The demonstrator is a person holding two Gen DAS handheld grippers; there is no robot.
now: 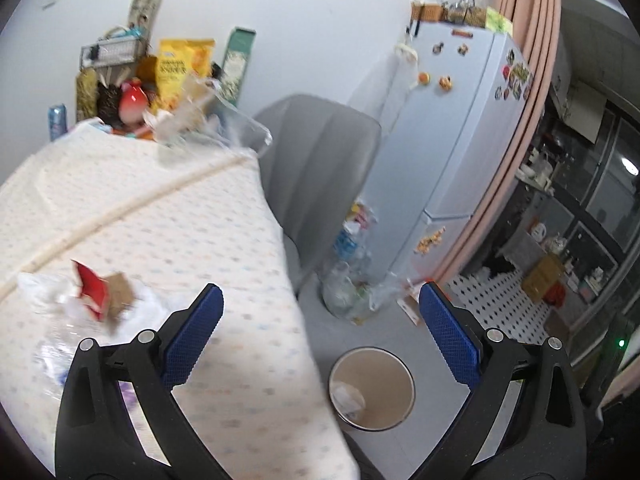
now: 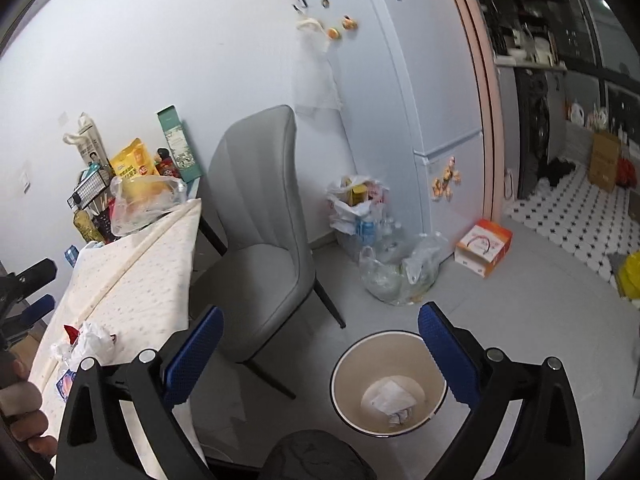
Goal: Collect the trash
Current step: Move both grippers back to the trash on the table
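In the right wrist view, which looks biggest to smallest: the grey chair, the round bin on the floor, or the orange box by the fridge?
1. Grey chair, clearly the largest.
2. Round bin; it sits nearest the camera, which flatters it.
3. Orange box, smallest, though it lies farther back.

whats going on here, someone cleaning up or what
A person is clearing trash off a table with a gripper in each hand. Right now the left gripper and right gripper are both open and empty. The bin on the floor by the chair already holds some crumpled paper. A pile of wrappers, one red, still lies on the table, so there is more to collect.
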